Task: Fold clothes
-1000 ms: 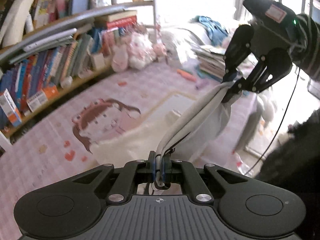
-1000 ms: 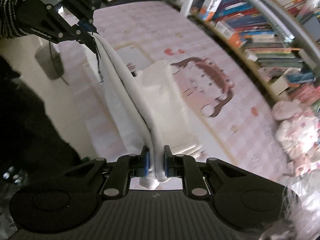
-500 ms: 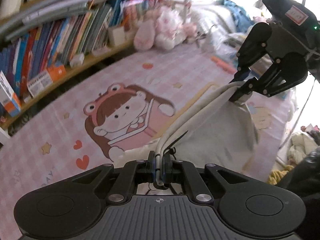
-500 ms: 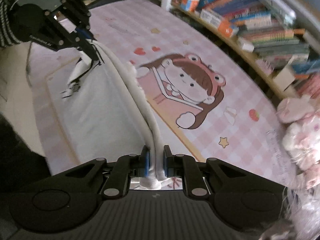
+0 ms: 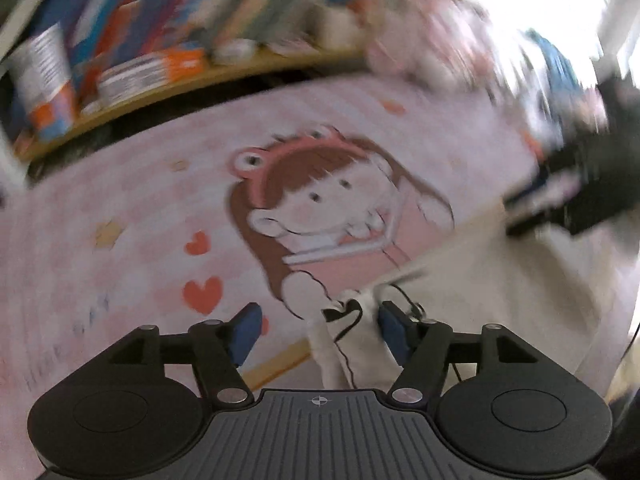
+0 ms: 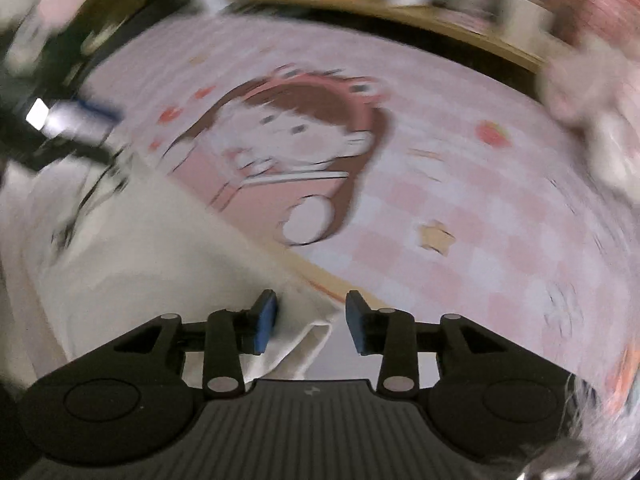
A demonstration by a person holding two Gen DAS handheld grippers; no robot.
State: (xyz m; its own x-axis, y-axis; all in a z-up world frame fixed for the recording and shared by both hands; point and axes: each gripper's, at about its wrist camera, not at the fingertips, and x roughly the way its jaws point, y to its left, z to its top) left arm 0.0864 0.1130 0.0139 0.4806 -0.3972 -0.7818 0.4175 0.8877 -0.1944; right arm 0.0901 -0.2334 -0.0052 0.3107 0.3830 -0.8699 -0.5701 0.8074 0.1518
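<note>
A white garment (image 5: pixel 500 280) with a black drawstring lies flat on the pink cartoon bed sheet (image 5: pixel 140 220). My left gripper (image 5: pixel 320 330) is open, with the garment's corner and drawstring lying loose between its fingers. My right gripper (image 6: pixel 311 322) is open over the garment's other corner (image 6: pixel 296 340); the cloth (image 6: pixel 140 260) spreads to the left. The right gripper shows blurred at the right of the left wrist view (image 5: pixel 568 200). The left gripper shows blurred at the left of the right wrist view (image 6: pixel 60 128). Both views are motion blurred.
A wooden shelf packed with books (image 5: pixel 140 60) runs along the far side of the bed. Pink plush toys (image 6: pixel 592 92) lie at the far right. A bright window area (image 5: pixel 520 0) is at the upper right.
Both grippers have lowered the stretched garment onto the sheet and opened, letting go of it. The cloth now lies flat instead of hanging between them.
</note>
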